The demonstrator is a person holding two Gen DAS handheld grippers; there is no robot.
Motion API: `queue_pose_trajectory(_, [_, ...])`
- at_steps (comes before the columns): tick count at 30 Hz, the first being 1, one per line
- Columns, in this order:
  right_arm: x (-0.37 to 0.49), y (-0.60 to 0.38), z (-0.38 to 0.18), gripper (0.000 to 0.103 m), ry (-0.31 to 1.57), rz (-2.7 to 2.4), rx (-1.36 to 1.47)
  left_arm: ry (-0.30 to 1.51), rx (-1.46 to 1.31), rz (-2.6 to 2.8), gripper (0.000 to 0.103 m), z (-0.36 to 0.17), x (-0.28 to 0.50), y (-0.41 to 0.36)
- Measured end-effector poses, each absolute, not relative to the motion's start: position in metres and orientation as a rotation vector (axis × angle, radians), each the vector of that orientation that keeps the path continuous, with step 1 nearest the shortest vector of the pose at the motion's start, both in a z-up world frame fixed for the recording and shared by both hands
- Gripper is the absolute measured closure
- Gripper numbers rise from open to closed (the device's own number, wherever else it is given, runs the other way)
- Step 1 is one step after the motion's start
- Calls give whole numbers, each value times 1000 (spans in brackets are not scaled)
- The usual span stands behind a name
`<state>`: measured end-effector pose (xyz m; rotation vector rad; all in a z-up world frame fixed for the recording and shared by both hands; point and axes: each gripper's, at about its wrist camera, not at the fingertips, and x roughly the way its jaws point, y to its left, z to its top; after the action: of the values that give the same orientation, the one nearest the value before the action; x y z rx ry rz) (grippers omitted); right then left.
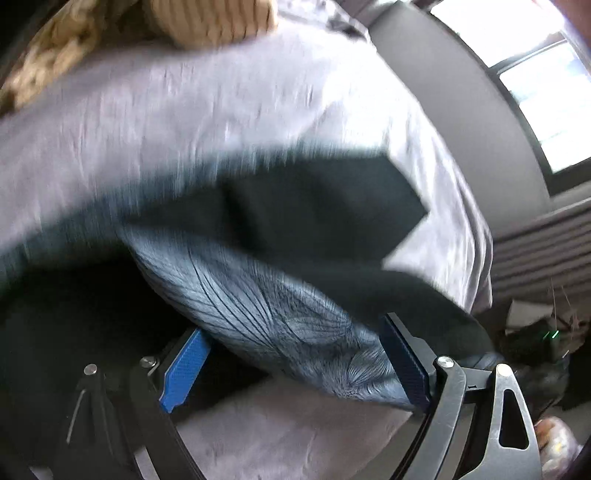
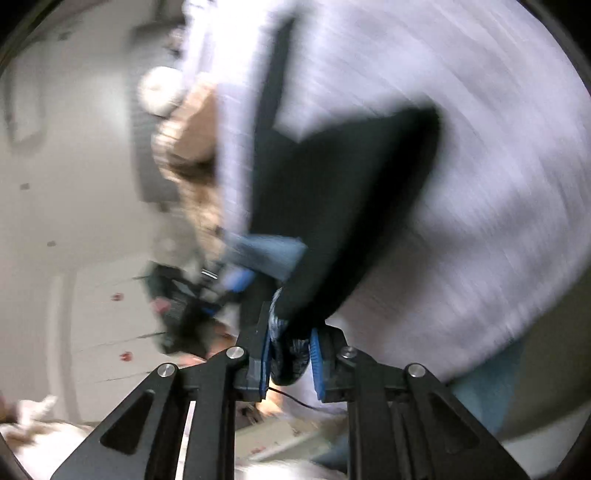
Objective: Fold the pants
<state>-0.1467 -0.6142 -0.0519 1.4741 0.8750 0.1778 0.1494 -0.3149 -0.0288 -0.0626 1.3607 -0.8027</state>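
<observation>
Bedding in pale lilac (image 1: pixel 258 110) fills most of both views — a broad, bare stretch of sheet lies beyond the dark pants (image 1: pixel 314 206). The pants lie spread on the bed, one squared corner edge well clear of the mattress edge. A tan knitted blanket (image 1: pixel 207 18) sits at the far side. Left tool (image 1: pixel 295 365): angled downward, fingers wide apart, a patterned blue-grey fold of the pants between them, pads not pressing. Right tool (image 2: pixel 290 360): fingers close together, clamped on bunched pants fabric.
</observation>
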Motion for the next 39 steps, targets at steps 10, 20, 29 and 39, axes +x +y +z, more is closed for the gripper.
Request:
queue_pose_trajectory(10, [71,-747,31,50,937,-8,1100,1186,16,-627,13,9,225,-310])
queue_pose_trajectory(20, [12,-746,-24,37,1056,-232,988,1355,28,-429,13,-55,179,-261])
queue_pose_trajectory(29, [47,-755,-19,103,971,-173,916,1346,46,-374,13,-63,175,-275])
queue_pose_trajectory(39, [72,-773,-16,65,1124,-188,530,1367,81,-331,13,-74,179,-276])
